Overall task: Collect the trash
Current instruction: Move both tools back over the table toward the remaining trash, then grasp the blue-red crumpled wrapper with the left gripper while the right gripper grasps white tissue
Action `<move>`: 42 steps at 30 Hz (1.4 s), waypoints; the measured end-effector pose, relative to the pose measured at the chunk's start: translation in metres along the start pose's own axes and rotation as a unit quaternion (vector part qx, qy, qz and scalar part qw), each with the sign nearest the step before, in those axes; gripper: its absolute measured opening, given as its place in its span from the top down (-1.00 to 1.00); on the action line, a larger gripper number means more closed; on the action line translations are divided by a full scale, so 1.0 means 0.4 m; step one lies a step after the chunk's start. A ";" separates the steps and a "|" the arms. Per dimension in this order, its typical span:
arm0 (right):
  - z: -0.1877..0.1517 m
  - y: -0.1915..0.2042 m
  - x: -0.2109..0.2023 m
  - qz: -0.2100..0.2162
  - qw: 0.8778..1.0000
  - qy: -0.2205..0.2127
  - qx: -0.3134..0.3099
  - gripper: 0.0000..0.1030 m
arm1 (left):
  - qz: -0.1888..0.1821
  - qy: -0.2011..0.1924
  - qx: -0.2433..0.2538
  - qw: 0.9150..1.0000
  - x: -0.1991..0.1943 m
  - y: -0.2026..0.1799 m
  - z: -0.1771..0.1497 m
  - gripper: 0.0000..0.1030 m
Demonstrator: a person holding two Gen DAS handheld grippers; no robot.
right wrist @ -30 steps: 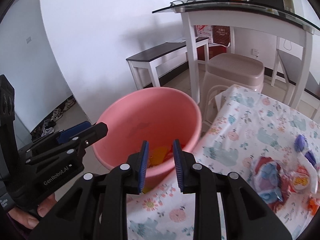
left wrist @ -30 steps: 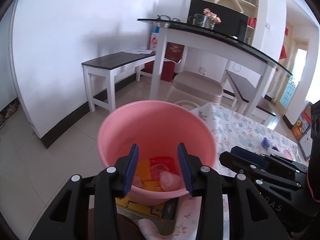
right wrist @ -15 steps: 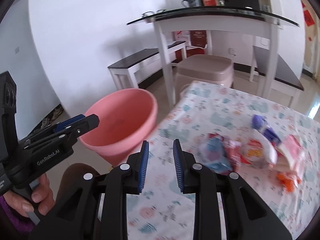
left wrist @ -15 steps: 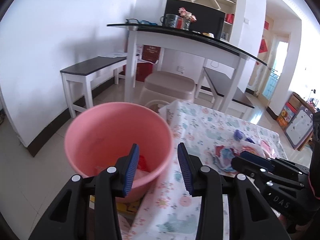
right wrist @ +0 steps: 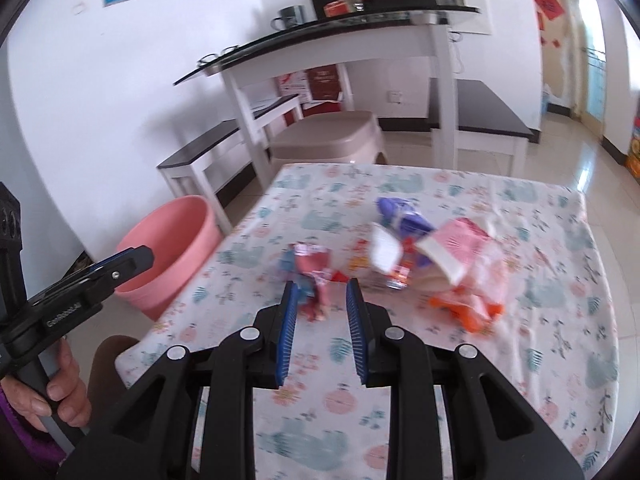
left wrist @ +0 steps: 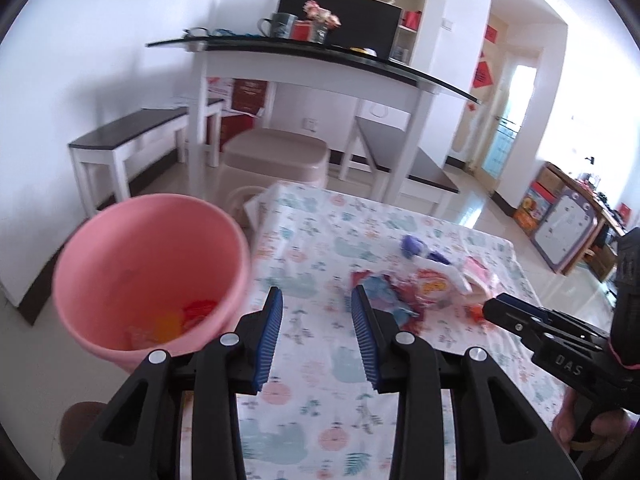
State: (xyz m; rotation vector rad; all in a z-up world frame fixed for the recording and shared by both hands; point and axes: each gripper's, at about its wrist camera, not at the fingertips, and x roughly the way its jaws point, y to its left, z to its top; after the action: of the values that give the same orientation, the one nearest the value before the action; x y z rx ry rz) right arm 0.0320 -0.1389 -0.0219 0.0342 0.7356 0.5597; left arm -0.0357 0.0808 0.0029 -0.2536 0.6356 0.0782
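Note:
A pink bucket (left wrist: 148, 276) stands on the floor at the table's left edge, with red and orange wrappers in its bottom; it also shows in the right wrist view (right wrist: 172, 248). A pile of trash wrappers lies on the patterned tablecloth: a blue-red wrapper (right wrist: 310, 268), a purple one (right wrist: 400, 216), a pink one (right wrist: 460, 248), an orange one (right wrist: 464, 304). My left gripper (left wrist: 316, 312) is open and empty above the table's left part. My right gripper (right wrist: 320, 300) is open and empty just short of the blue-red wrapper.
The low table wears a floral cloth (right wrist: 440, 380). Behind it stand a beige plastic stool (left wrist: 276, 156), a white bar table with a dark top (left wrist: 304, 60) and dark-topped benches (left wrist: 128, 132). Tiled floor runs to the right.
Both grippers have swung right, away from over the bucket and toward the trash pile on the table. Both stayed open and empty.

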 end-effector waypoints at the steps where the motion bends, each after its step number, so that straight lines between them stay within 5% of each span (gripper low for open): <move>1: -0.002 -0.012 -0.001 -0.004 1.000 0.000 0.004 0.50 | -0.007 0.004 0.001 1.000 0.008 -0.010 0.001 0.32; 9: -0.012 -0.094 -0.016 -0.021 0.999 -0.006 0.033 0.50 | -0.053 0.035 0.034 0.997 0.098 -0.112 0.012 0.32; 20: -0.023 -0.159 -0.001 -0.019 0.999 0.003 0.049 0.50 | -0.050 0.060 0.062 0.995 0.245 -0.197 0.033 0.32; 24: -0.020 -0.167 0.010 -0.014 0.999 0.007 0.047 0.50 | -0.042 0.069 0.067 0.994 0.284 -0.208 0.037 0.48; 30: -0.010 -0.158 0.018 0.004 0.999 0.004 0.036 0.51 | -0.044 0.079 0.057 0.994 0.295 -0.196 0.026 0.91; 42: 0.039 -0.080 0.063 0.018 1.000 0.000 -0.017 0.50 | -0.055 0.045 0.047 0.996 0.200 -0.157 0.029 0.95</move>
State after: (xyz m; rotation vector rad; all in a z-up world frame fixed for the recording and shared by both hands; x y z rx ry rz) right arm 0.0723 -0.1513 -0.0332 0.0166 0.7262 0.6071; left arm 0.0446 0.0227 -0.0226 -0.2024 0.7119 -0.0695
